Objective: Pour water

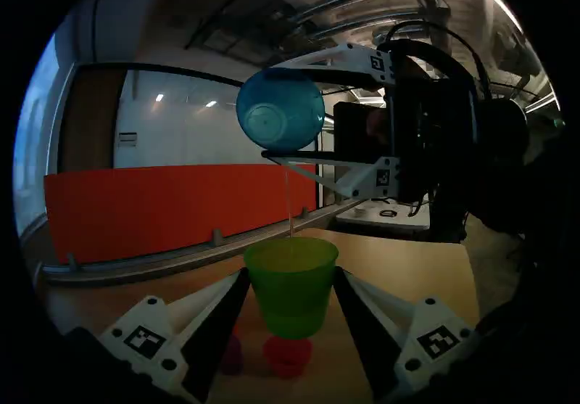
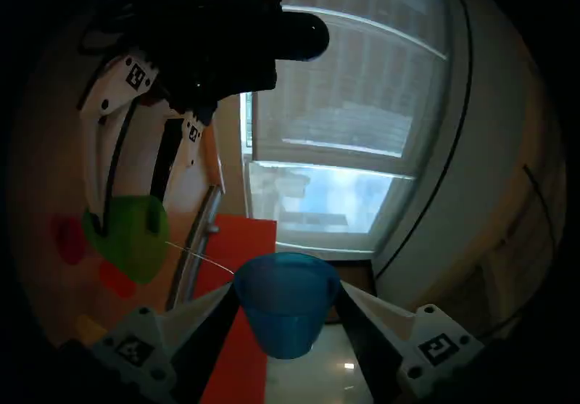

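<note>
In the left gripper view my left gripper (image 1: 292,299) is shut on an upright green cup (image 1: 291,282), held above the wooden table (image 1: 406,266). Above it my right gripper (image 1: 290,117) holds a blue cup (image 1: 280,109) tipped on its side, and a thin stream of water (image 1: 288,201) falls from it into the green cup. In the right gripper view my right gripper (image 2: 287,310) is shut on the blue cup (image 2: 286,310). The stream (image 2: 199,254) runs to the green cup (image 2: 129,236) held by the left gripper (image 2: 130,223).
Small red (image 1: 288,355) and purple (image 1: 232,353) cups stand on the table below the green cup. An orange panel (image 1: 174,204) with a metal rail runs along the far table edge. Red cups (image 2: 70,240) and a yellow one (image 2: 88,327) lie on the table in the right gripper view.
</note>
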`<action>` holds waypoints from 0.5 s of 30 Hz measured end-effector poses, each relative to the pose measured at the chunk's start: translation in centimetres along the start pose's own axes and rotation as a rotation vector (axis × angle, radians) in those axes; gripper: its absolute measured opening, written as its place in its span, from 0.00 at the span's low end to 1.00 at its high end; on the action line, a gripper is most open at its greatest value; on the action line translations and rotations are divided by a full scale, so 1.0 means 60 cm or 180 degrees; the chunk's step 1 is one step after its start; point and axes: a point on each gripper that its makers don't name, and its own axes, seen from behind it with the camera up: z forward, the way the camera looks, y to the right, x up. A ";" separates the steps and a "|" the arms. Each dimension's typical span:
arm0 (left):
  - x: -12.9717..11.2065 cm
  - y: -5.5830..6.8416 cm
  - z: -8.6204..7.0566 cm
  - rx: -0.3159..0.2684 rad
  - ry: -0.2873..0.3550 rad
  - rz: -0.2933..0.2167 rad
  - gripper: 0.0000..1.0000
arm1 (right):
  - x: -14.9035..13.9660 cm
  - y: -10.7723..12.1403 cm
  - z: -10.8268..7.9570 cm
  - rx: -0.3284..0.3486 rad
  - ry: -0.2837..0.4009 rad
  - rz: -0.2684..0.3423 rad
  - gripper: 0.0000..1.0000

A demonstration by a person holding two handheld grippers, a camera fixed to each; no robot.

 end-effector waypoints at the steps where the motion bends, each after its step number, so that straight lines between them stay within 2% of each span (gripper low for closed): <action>1: 0.000 0.000 0.000 0.0000 0.0002 -0.0002 0.84 | 0.000 -0.001 0.000 0.0004 -0.0002 -0.0011 0.91; 6: 0.002 -0.001 -0.001 -0.0002 0.0012 -0.0008 0.84 | 0.003 -0.003 0.000 0.0016 -0.0003 -0.0049 0.90; 15: 0.005 0.002 -0.003 -0.0006 0.0015 -0.0012 0.84 | 0.008 -0.004 -0.001 0.0029 0.0008 0.0000 0.90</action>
